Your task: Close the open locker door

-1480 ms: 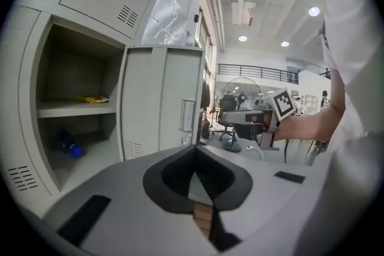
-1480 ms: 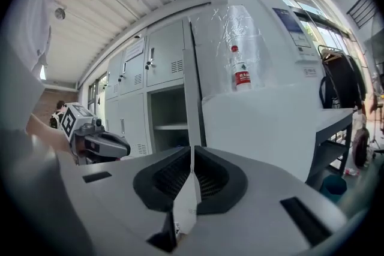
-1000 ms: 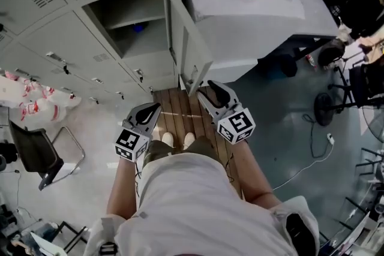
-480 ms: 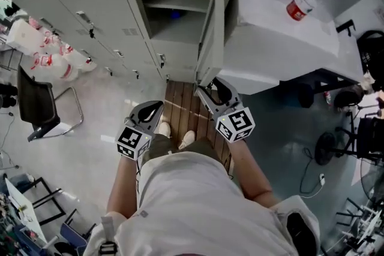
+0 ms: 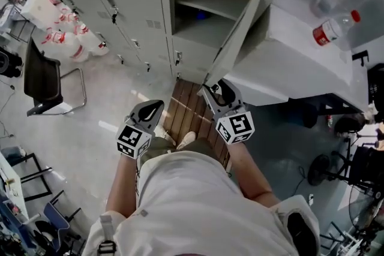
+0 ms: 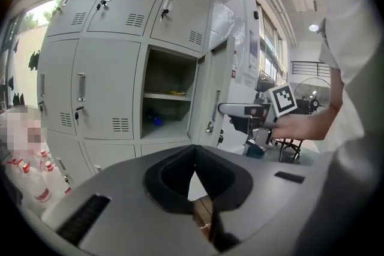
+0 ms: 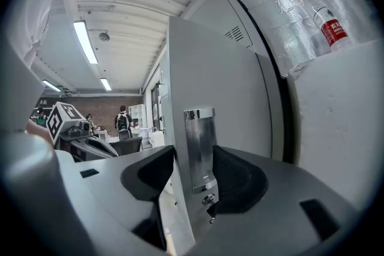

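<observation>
Both jaws: left gripper clenched, right gripper released astride partly hidden locker door.

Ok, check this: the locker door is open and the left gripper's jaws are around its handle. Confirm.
Wrong gripper: the door is open, but the jaws of the right gripper are around its handle, as the right gripper view shows. The left gripper hangs clear of the door.
</observation>
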`<move>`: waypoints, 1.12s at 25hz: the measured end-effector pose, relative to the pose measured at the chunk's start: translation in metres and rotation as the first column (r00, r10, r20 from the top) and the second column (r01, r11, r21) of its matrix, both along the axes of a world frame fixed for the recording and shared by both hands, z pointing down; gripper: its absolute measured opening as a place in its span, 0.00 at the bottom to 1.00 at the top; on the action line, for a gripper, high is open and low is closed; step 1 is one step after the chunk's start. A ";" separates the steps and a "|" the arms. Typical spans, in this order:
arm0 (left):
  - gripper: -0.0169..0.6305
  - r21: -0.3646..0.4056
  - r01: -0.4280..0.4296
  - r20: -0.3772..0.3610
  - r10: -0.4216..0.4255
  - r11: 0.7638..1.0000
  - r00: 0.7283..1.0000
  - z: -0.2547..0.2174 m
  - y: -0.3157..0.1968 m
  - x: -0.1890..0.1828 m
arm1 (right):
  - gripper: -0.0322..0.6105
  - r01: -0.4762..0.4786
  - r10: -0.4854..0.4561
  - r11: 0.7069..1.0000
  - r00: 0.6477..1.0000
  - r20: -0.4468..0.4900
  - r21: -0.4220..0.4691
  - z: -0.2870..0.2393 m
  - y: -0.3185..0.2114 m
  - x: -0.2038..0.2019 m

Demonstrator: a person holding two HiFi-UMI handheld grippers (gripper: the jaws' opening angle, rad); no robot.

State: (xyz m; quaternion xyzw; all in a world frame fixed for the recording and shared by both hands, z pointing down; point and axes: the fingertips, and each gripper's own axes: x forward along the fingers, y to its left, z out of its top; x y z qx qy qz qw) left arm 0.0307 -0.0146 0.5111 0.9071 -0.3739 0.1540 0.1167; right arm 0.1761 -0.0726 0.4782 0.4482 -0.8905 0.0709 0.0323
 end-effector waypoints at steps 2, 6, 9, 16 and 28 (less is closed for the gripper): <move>0.03 -0.001 0.013 -0.001 -0.013 1.000 1.000 0.000 -0.004 -0.010 | 0.38 -0.003 0.003 1.000 1.000 -0.008 0.004 -0.001 -0.004 -0.008; 0.03 -0.011 0.033 -0.006 -0.033 0.999 0.999 0.001 -0.011 -0.026 | 0.37 -0.008 0.008 1.000 1.000 -0.014 0.004 -0.001 -0.012 -0.022; 0.03 -0.010 0.040 -0.010 -0.040 0.999 0.999 0.000 -0.019 -0.037 | 0.36 -0.007 0.007 1.000 1.000 -0.009 0.001 0.000 -0.019 -0.032; 0.03 -0.005 0.052 -0.018 -0.052 0.999 0.998 -0.003 -0.038 -0.061 | 0.35 -0.020 0.020 1.000 1.000 -0.009 -0.002 -0.001 -0.037 -0.054; 0.03 0.002 0.048 -0.044 -0.048 0.999 0.998 -0.002 -0.065 -0.110 | 0.26 -0.084 0.083 0.997 0.996 -0.022 -0.002 0.000 -0.070 -0.090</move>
